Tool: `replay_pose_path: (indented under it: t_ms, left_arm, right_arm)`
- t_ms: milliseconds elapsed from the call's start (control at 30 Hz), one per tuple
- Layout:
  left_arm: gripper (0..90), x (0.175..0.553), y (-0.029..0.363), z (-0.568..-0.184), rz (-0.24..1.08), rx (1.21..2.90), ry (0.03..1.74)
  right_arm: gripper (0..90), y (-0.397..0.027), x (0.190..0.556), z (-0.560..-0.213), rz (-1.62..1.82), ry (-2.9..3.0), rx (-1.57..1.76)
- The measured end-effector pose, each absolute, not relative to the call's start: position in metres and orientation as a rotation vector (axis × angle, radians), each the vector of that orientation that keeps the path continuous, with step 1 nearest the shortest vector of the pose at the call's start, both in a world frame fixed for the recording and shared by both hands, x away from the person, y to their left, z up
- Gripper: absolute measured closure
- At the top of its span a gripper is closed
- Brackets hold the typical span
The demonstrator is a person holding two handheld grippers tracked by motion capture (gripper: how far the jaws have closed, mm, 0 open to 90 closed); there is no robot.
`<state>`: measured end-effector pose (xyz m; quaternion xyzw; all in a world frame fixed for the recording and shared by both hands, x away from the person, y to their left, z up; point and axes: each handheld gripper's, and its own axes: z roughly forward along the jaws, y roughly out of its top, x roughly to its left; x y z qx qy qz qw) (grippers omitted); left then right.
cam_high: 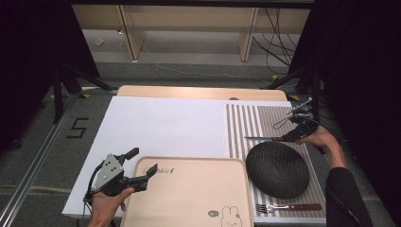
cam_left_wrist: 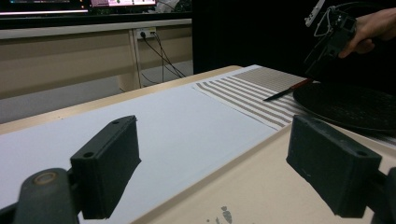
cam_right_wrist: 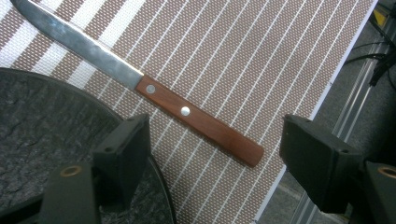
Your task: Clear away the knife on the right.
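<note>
A knife (cam_high: 263, 138) with a brown wooden handle (cam_right_wrist: 201, 122) and steel blade lies flat on the striped placemat (cam_high: 246, 123), just beyond a dark round plate (cam_high: 277, 169). My right gripper (cam_high: 289, 137) hovers at the handle end, jaws open. In the right gripper view the handle lies between the two jaws (cam_right_wrist: 217, 127), which do not touch it. My left gripper (cam_high: 144, 160) is open with nothing in it, held over the left edge of the beige tray (cam_high: 189, 198). In the left gripper view its jaws (cam_left_wrist: 212, 126) straddle the tray's edge and the white sheet (cam_left_wrist: 154, 121).
A fork (cam_high: 288, 207) lies on the placemat in front of the plate. The white sheet (cam_high: 165, 125) covers the table's left and middle. The table's right edge and a metal rail (cam_right_wrist: 355, 107) run close beside the knife handle. A bunny print (cam_high: 229, 215) marks the tray.
</note>
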<state>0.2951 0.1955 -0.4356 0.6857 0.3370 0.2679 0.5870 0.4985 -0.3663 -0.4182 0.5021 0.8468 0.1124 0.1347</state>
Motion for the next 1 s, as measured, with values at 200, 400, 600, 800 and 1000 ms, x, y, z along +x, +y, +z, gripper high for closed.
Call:
replay_pose_path:
  t_ms: [200,400,600,800,1000]
  left_arm:
    - [16.0,0.295,0.195,-0.436,0.622,1.599,0.785]
    - [16.0,0.296,0.195,-0.436,0.622,1.595,0.79]
    - [16.0,0.295,0.195,-0.436,0.626,1.596,0.787]
    - [16.0,0.295,0.196,-0.435,0.629,1.595,0.791]
    - [16.0,0.296,0.195,-0.436,0.627,1.595,0.789]
  right_arm:
    - [27.0,-0.37,0.502,-0.423,0.317,2.465,1.411]
    - [27.1,-0.37,0.505,-0.429,0.289,2.491,1.404]
    - [27.8,-0.368,0.507,-0.433,0.281,2.506,1.41]
    - [28.0,-0.371,0.51,-0.435,0.261,2.501,1.389]
    - [28.9,-0.372,0.511,-0.439,0.248,2.51,1.388]
